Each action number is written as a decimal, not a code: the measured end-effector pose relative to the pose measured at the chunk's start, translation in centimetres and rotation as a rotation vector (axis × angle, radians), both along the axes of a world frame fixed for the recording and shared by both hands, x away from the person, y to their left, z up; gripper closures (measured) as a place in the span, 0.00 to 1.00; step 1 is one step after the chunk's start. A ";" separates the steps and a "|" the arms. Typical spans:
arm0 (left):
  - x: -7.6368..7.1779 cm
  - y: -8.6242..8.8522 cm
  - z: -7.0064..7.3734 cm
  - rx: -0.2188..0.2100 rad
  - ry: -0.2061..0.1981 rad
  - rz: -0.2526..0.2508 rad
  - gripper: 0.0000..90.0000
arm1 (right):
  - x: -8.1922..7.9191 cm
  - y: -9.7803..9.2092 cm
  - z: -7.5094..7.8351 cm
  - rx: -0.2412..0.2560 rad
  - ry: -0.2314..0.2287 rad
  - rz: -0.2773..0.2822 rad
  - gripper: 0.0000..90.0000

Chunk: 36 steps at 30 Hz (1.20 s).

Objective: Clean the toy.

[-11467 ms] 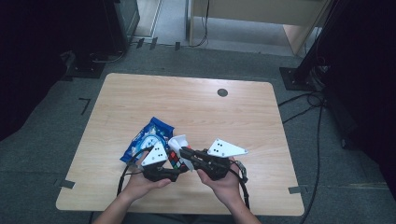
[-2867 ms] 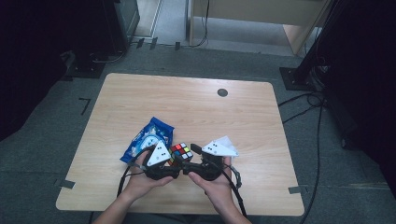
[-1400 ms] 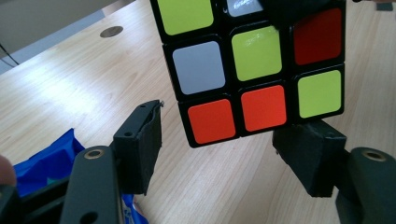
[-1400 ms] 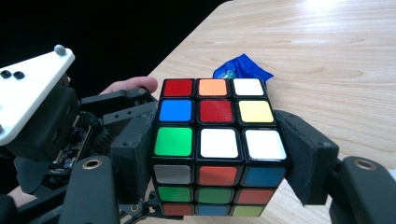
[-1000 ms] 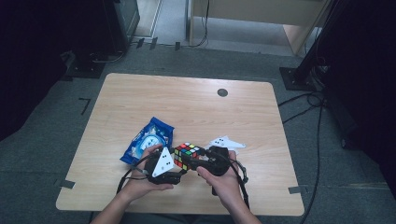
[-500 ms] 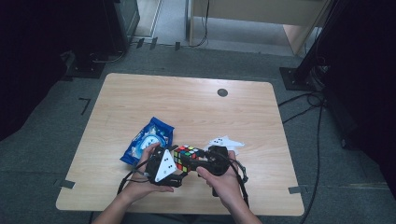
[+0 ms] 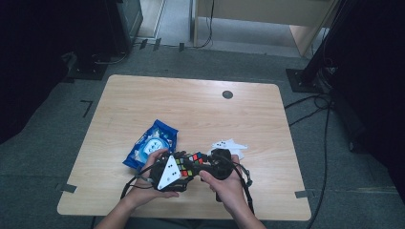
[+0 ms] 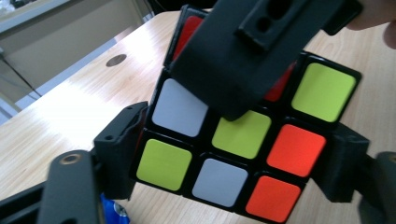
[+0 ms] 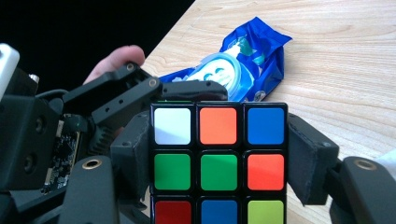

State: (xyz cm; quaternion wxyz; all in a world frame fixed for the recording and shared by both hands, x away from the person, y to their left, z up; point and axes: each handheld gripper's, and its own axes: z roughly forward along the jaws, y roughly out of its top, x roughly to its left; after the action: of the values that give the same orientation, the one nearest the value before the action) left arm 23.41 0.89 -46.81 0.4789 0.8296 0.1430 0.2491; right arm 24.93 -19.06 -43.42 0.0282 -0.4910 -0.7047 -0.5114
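Just beside the blue snack packet (image 7: 152, 144), near the counter's (image 7: 191, 105) front edge, the puzzle cube (image 7: 187, 164) is clamped from opposite sides by the left hand-held gripper (image 7: 179, 167) and right hand-held gripper (image 7: 200, 164), probably so one layer can be twisted against the other.

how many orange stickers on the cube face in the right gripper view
2 on the part of the cube face showing between the right gripper jaws: one top middle, one middle row at right. The bottom row is cut off, so its colours are less sure.
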 end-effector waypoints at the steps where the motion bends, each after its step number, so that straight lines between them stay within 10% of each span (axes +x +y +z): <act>1: 0.0 0.0 0.0 0.003 -0.004 0.001 0.27 | 0.0 0.0 0.0 -0.001 0.001 -0.001 0.38; 13: 0.1 0.6 0.3 -0.026 0.005 0.010 0.38 | 0.4 -0.6 -0.3 0.032 -0.039 -0.002 0.37; 21: 1.5 2.2 0.5 -0.066 0.075 0.084 0.38 | 0.8 -3.8 1.1 0.103 -0.159 -0.048 0.38; 27: 1.7 2.4 0.6 -0.074 0.089 0.090 0.38 | 2.3 -5.5 -1.4 -0.270 -0.312 -0.157 0.38; 36: 1.8 2.4 0.5 -0.074 0.106 0.079 0.38 | 4.8 -7.5 -7.2 -0.491 -0.156 -0.158 0.33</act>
State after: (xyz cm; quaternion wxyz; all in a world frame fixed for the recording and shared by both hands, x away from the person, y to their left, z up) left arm 25.20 3.27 -46.26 0.4908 0.8169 0.2100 0.2182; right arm 29.76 -26.60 -50.65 -0.1862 -0.4958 -0.7670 -0.3623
